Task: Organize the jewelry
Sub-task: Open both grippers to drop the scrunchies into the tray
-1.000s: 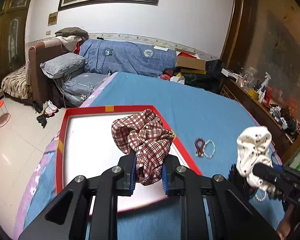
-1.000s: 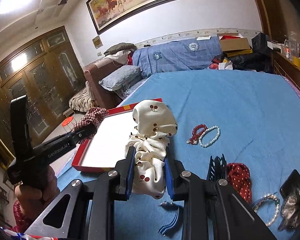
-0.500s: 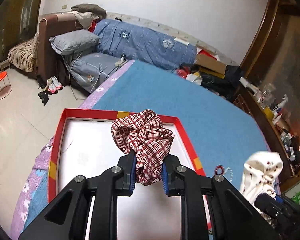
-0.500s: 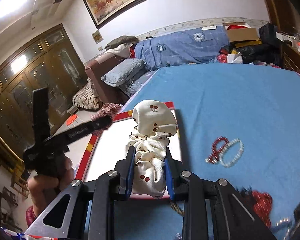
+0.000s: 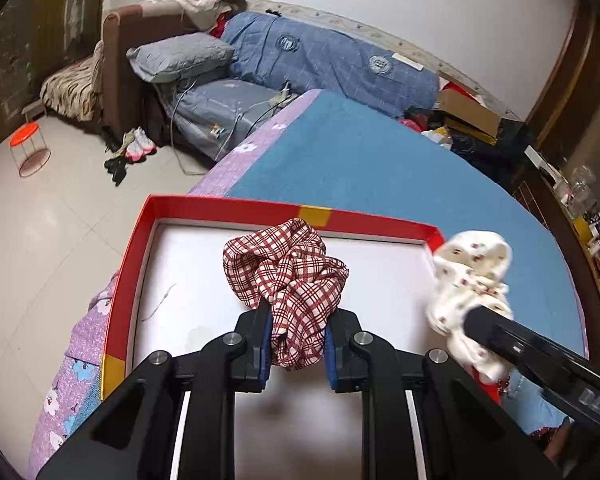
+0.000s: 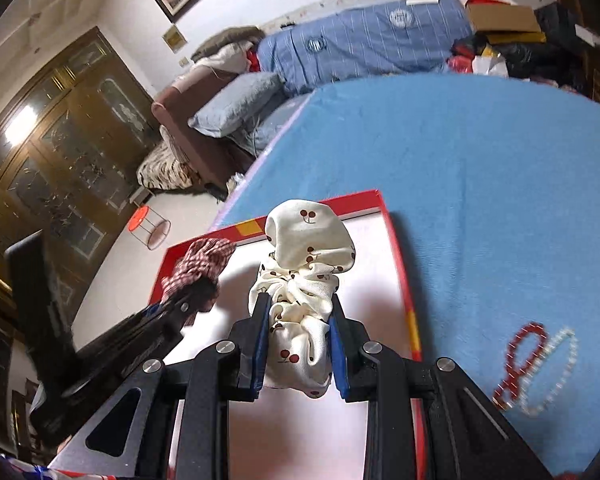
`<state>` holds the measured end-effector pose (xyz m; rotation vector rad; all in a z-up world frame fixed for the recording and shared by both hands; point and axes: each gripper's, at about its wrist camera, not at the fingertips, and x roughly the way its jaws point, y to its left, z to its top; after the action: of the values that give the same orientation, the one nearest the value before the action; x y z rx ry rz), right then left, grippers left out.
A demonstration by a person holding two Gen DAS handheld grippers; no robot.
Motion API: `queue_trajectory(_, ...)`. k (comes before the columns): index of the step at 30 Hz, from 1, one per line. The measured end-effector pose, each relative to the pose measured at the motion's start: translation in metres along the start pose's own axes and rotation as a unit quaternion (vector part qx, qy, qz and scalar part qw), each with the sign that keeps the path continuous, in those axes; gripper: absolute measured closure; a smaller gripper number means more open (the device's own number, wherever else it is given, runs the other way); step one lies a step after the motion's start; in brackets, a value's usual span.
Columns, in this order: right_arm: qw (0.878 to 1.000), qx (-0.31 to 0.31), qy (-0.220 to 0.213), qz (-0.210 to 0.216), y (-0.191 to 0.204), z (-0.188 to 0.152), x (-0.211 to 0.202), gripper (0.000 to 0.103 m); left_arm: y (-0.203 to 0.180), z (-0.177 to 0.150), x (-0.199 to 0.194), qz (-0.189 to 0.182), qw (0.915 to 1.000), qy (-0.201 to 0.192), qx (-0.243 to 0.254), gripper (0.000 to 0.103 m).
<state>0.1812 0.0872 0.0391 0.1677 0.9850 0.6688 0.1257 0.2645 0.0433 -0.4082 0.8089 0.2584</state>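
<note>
My left gripper [image 5: 296, 344] is shut on a red plaid scrunchie [image 5: 288, 276] and holds it above the white floor of a red-rimmed tray [image 5: 236, 204]. My right gripper [image 6: 298, 350] is shut on a cream cherry-print scrunchie [image 6: 304, 264] and holds it over the same tray [image 6: 404, 280], near its right side. Each gripper shows in the other's view: the right one with the cream scrunchie [image 5: 472, 276] at the tray's right rim, the left one with the plaid scrunchie [image 6: 198, 268] to the left. A red bead bracelet [image 6: 520, 356] and a white pearl bracelet [image 6: 552, 376] lie on the blue bed cover.
The tray sits at the left edge of the blue bed cover [image 5: 380, 168], with tiled floor [image 5: 40, 240] below. A thin thread-like piece [image 5: 160, 300] lies on the tray floor at left. A sofa with pillows [image 5: 188, 56] stands beyond the bed.
Both grippers moved left and forward with their scrunchies, from over the blue cover to above the tray. The bracelets shifted to the right edge of the right wrist view.
</note>
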Motion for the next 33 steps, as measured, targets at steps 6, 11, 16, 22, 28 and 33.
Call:
queue_trajectory(6,1.000,0.014,0.015,0.005,0.001,0.009,0.030,0.074,0.003,-0.001,0.009,0.009,0.9999,0.006,0.001,0.083)
queue_trajectory(11,1.000,0.010,0.021,0.000,0.003,0.013,0.045,0.072,0.001,-0.002,0.015,0.013,0.9998,0.014,0.006,0.083)
queue_trajectory(16,1.000,0.015,0.026,-0.006,-0.003,0.010,0.048,0.070,-0.001,0.001,0.018,0.016,0.9997,0.015,0.010,0.075)
queue_trajectory(22,0.999,0.028,0.029,-0.008,-0.009,0.010,0.045,0.054,0.002,0.000,0.023,0.018,0.9994,0.026,0.009,0.066)
queue_trajectory(28,0.999,0.031,0.033,-0.008,-0.006,0.009,0.040,0.036,-0.008,-0.010,0.022,0.048,0.9974,0.024,0.048,0.065)
queue_trajectory(33,0.999,0.036,0.029,-0.003,-0.008,0.003,0.025,0.035,-0.012,-0.027,0.011,0.065,0.9947,0.017,0.078,0.058)
